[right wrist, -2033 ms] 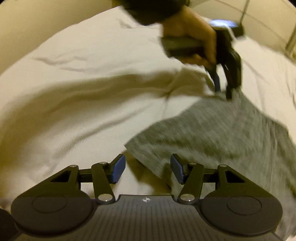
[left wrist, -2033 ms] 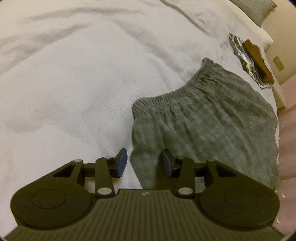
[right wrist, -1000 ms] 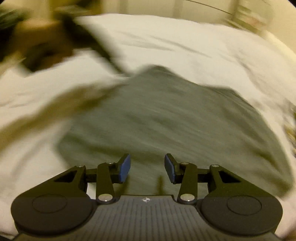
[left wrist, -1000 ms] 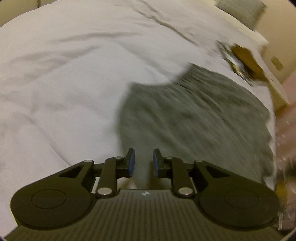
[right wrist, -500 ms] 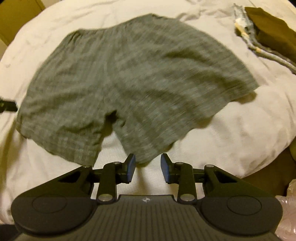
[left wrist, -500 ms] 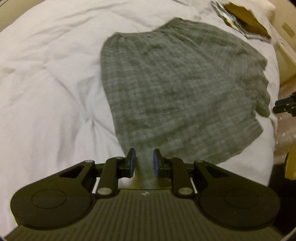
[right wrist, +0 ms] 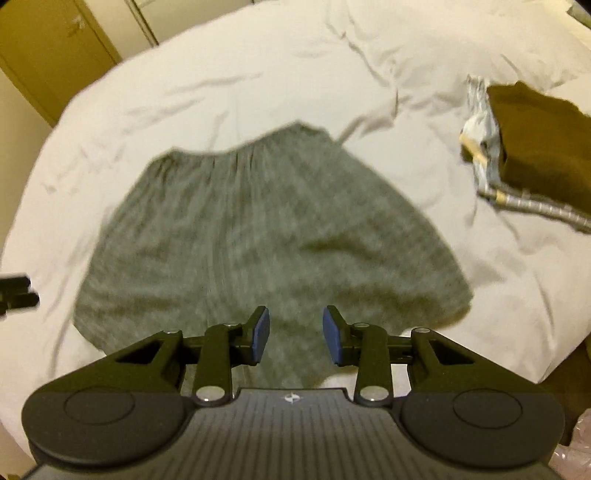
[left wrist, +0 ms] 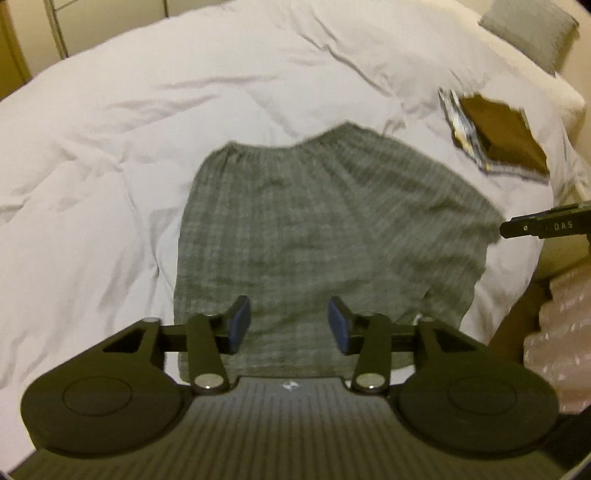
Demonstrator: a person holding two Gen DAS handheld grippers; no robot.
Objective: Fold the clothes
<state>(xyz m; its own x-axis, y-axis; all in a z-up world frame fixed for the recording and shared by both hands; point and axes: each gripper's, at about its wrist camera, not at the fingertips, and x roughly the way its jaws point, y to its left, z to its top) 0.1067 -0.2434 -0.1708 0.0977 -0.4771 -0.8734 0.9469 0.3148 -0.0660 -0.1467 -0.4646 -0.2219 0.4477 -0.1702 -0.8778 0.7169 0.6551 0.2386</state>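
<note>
Grey checked shorts lie spread flat on the white bed, waistband at the far side, leg hems toward me. My left gripper hovers open above the near left leg hem, nothing between its blue pads. The right wrist view shows the same shorts, and my right gripper is open over the near hem by the crotch, holding nothing. The right gripper's tip pokes in at the left wrist view's right edge; the left gripper's tip shows at the right wrist view's left edge.
A folded brown garment rests on folded patterned cloth at the far right of the bed. A grey pillow lies at the far right corner. The bed edge drops off at the right; wooden cabinet doors stand beyond.
Both grippers pulled the shorts out flat, then opened and let go of the hems. Both have drawn back toward the near edge of the shorts.
</note>
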